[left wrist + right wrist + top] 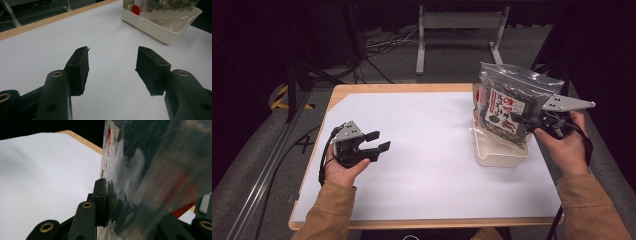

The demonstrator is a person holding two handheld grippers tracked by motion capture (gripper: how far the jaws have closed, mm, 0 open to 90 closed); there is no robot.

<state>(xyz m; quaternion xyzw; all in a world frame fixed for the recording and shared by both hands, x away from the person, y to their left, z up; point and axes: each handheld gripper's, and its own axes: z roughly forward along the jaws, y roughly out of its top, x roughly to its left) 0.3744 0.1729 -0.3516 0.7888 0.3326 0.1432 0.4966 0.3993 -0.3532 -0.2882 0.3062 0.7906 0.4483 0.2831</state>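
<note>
High view: the person's two hands are coming in from six o'clock over a wooden table (377,88) covered by a white sheet.
Right gripper: the right gripper (521,120) is sitting out at three o'clock, and its jaws are clamping a clear plastic bag with a red-and-white label and dark dried contents (507,107).
Bag: it is standing nearly upright, leaning a touch toward nine o'clock, with its lower end inside a shallow cream plastic tray (499,152).
Tray: it is resting on the white sheet at the three o'clock side of the table, just in front of the right hand (564,145).
Right gripper view: the near black pad (100,195) is pressing flat against the shiny bag (150,170); the far jaw is blurred behind the plastic, so its contact is hard to make out.
Left gripper: the left gripper (377,141) is sitting at eight o'clock, well apart from the tray, pointing toward three o'clock.
Left claw: its jaws are standing wide apart with nothing between them.
Left gripper view: the two black pads (78,67) are framing bare white sheet, and the cream tray (160,27) with the bag's bottom (170,5) in it is showing up at one o'clock.
Left hand: the left hand (343,170) is cupping the gripper body from beneath, a tan sleeve (327,212) trailing toward six o'clock.
</note>
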